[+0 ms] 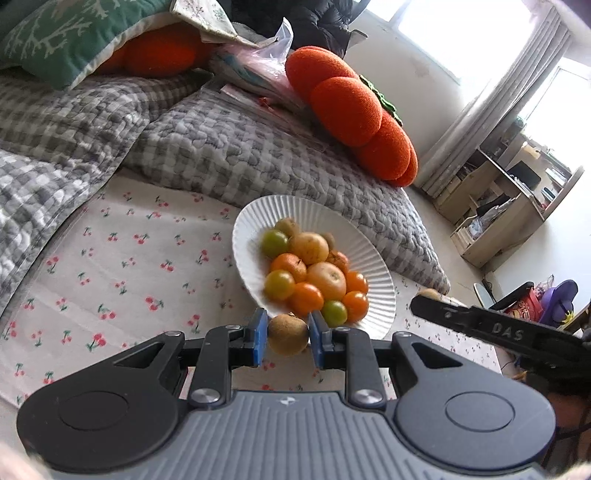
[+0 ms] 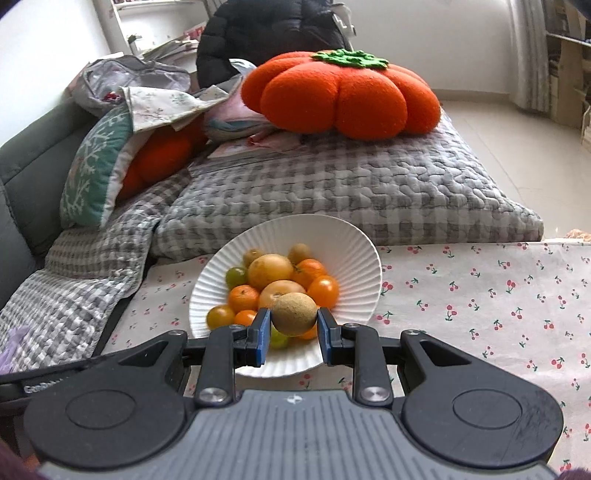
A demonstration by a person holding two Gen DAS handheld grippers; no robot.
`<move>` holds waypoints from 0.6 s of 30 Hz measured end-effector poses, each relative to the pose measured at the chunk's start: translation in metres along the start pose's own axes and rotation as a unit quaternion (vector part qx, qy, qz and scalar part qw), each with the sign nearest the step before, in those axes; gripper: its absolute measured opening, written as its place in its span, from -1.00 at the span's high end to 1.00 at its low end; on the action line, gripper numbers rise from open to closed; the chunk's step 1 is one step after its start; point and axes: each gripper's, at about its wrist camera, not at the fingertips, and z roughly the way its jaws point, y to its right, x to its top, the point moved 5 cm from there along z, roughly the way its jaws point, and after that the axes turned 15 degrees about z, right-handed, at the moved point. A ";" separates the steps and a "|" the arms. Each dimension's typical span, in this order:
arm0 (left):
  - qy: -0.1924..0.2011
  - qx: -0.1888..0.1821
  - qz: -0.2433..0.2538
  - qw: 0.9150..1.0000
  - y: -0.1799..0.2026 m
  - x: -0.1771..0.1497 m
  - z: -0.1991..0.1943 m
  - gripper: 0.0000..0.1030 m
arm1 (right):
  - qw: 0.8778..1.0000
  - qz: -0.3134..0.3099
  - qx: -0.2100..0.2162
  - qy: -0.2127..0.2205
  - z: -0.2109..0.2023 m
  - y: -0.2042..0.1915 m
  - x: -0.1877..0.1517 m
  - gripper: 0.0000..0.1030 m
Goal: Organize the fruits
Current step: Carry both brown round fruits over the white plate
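Left wrist view: a brown fruit (image 1: 287, 334) is clamped in the left claw (image 1: 287, 338), another brown fruit (image 2: 294, 314) in the right claw (image 2: 293, 329), beside the fruit-filled white plate (image 1: 343, 218).

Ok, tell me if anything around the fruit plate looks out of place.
Nothing looks spilled or damaged. The white plate sits on the cherry-print cloth, fruit heaped inside. Each tongs, left and right, grips a brown fruit.

Bright light comes in through a big window (image 1: 461, 33) with a pale curtain (image 1: 491, 110) beside it. A wooden shelf (image 1: 509, 199) full of stuff stands on the pale floor (image 2: 517, 147). A gray checked quilt (image 2: 351, 195) covers the sofa (image 2: 26, 166), and an orange pumpkin pillow (image 2: 343, 96) sits on it.
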 end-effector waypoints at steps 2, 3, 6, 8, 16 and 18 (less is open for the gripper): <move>0.003 0.000 0.000 1.000 0.000 0.005 0.004 0.61 | 1.000 0.007 0.002 -0.001 0.004 0.003 0.002 0.53; 0.004 -0.001 -0.001 1.000 0.000 0.007 0.006 0.61 | 1.000 0.010 0.003 -0.001 0.006 0.005 0.004 0.53; 0.001 -0.006 -0.008 1.000 0.002 0.013 0.020 0.61 | 1.000 0.017 0.008 0.002 0.013 0.011 0.009 0.53; 0.000 -0.013 -0.012 1.000 0.006 0.018 0.029 0.61 | 1.000 0.022 0.008 0.002 0.018 0.016 0.012 0.53; -0.002 -0.015 0.001 1.000 0.018 0.048 0.067 0.61 | 0.999 0.040 0.018 -0.006 0.036 0.034 0.029 0.53; -0.003 -0.012 0.009 1.000 0.023 0.055 0.078 0.61 | 0.999 0.045 0.021 -0.007 0.042 0.037 0.033 0.53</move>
